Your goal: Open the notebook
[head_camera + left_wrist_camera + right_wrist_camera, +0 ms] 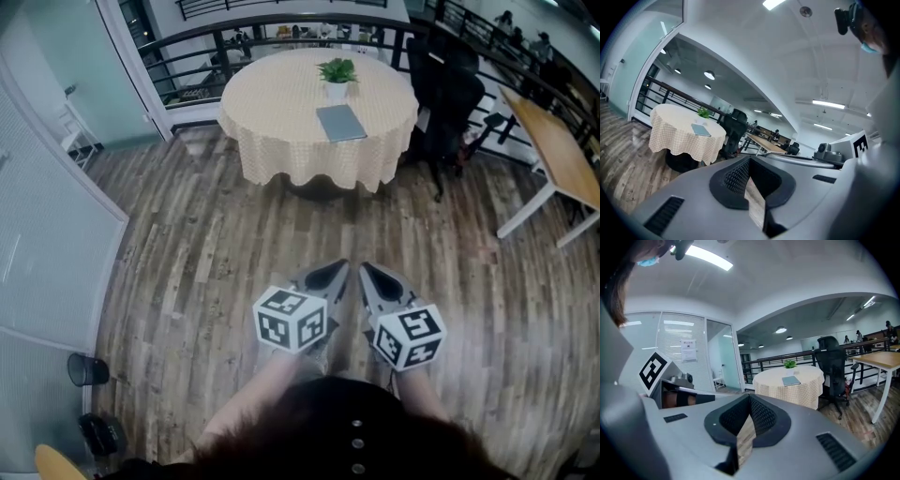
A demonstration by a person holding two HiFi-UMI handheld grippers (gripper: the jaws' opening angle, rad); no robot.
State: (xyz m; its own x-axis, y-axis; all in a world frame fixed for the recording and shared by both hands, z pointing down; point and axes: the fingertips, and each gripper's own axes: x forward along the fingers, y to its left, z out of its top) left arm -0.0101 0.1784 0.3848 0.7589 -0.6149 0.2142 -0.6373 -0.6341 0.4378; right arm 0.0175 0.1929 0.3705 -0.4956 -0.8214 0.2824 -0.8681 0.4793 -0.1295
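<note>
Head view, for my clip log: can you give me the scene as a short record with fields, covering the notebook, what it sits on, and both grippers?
notebook: closed, lying flat on the table
table: round, checked cloth, far across the floor
plant: small pot, just behind the notebook
left gripper: shut, empty, low over the floor
right gripper: shut, empty, beside the left gripper
task state: notebook not yet reached or touched
</note>
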